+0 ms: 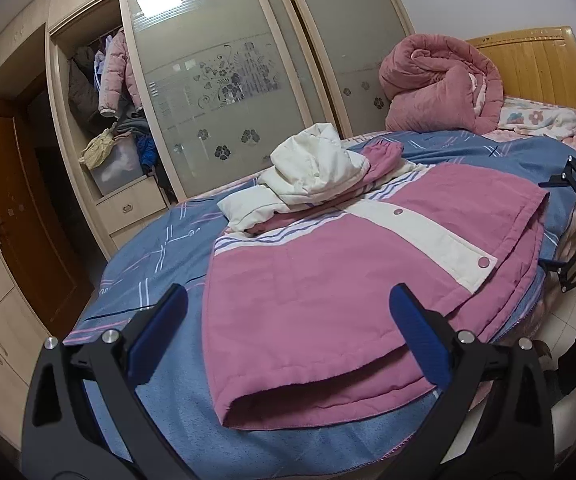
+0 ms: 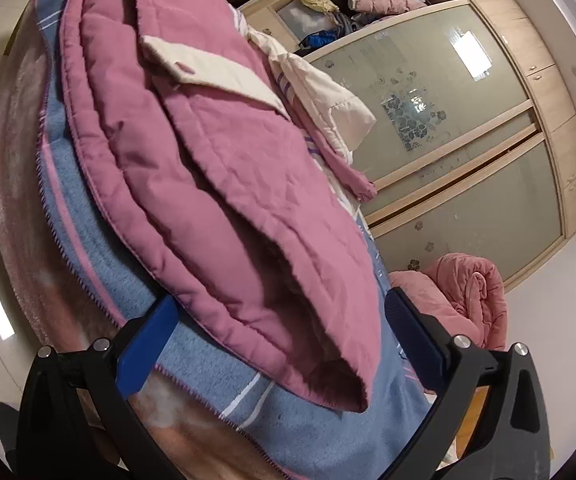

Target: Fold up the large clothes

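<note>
On the blue striped bed cover (image 1: 156,248) lies the pink quilted jacket with a cream snap placket and cream hood (image 1: 327,272), spread flat, hood bunched toward the frosted-glass wardrobe doors (image 1: 216,80). The left tool (image 1: 288,328) hangs released, blue-padded fingers (image 1: 156,340) wide apart, straddling the jacket's open hem; one finger sits over bare cover, the other over pink fabric, though contact cannot be told. The right tool (image 2: 280,340), also released, faces the jacket's side edge near the bed's edge, its fingers (image 2: 148,352) flanking the folded pink corner without clamping it. A rolled pink quilt (image 1: 439,84) sits by the wooden headboard (image 1: 539,64).
</note>
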The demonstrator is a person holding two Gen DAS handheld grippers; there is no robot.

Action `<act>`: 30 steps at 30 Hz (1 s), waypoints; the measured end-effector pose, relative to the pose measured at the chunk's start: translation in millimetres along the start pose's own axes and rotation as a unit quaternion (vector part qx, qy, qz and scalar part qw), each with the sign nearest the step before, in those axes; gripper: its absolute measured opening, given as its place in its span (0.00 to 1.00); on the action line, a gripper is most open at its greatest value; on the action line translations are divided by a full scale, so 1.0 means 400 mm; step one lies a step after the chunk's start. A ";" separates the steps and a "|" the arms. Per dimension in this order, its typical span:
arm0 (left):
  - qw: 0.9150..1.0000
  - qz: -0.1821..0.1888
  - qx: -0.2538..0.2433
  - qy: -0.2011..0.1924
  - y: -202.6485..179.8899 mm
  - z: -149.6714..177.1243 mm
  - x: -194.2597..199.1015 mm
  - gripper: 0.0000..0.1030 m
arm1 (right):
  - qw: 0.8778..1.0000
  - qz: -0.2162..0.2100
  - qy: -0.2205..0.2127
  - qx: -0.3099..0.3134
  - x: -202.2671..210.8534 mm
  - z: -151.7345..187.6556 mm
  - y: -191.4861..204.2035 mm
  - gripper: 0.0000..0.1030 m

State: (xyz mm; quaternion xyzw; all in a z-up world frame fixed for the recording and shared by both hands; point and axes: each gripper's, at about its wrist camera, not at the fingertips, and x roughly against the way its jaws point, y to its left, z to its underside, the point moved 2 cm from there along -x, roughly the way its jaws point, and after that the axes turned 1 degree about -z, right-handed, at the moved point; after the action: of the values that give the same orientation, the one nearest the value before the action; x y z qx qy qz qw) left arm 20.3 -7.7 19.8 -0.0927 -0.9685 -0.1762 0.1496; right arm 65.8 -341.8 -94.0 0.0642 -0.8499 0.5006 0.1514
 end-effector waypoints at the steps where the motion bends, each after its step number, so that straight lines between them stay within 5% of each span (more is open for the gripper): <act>1: 1.000 0.002 -0.001 0.001 -0.002 0.000 -0.001 0.98 | 1.000 0.004 -0.002 -0.003 -0.005 -0.008 -0.002 0.99; 7: 1.000 0.009 -0.013 0.002 -0.019 0.000 -0.003 0.98 | 1.000 -0.026 0.005 -0.012 0.000 -0.008 -0.004 0.99; 18: 1.000 0.023 -0.011 0.004 -0.027 -0.006 -0.007 0.98 | 1.000 0.003 0.008 0.008 -0.025 -0.033 0.006 0.99; 25: 0.999 0.044 -0.026 0.008 -0.045 0.004 -0.005 0.98 | 0.998 0.012 0.001 -0.056 -0.044 -0.069 -0.064 0.99; 27: 0.994 0.091 -0.048 0.027 -0.072 0.019 -0.009 0.98 | 0.997 -0.012 0.001 -0.078 -0.053 -0.076 -0.079 0.92; 30: 0.984 0.124 -0.118 0.048 -0.139 0.058 -0.007 0.98 | 0.989 -0.058 0.007 -0.135 -0.062 -0.089 -0.113 0.69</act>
State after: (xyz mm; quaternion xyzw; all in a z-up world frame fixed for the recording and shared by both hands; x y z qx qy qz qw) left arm 4.0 -50.5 -19.2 -0.2207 -0.9135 -0.2734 0.2050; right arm 107.7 -333.9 -48.2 0.0888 -0.9036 0.3716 0.1939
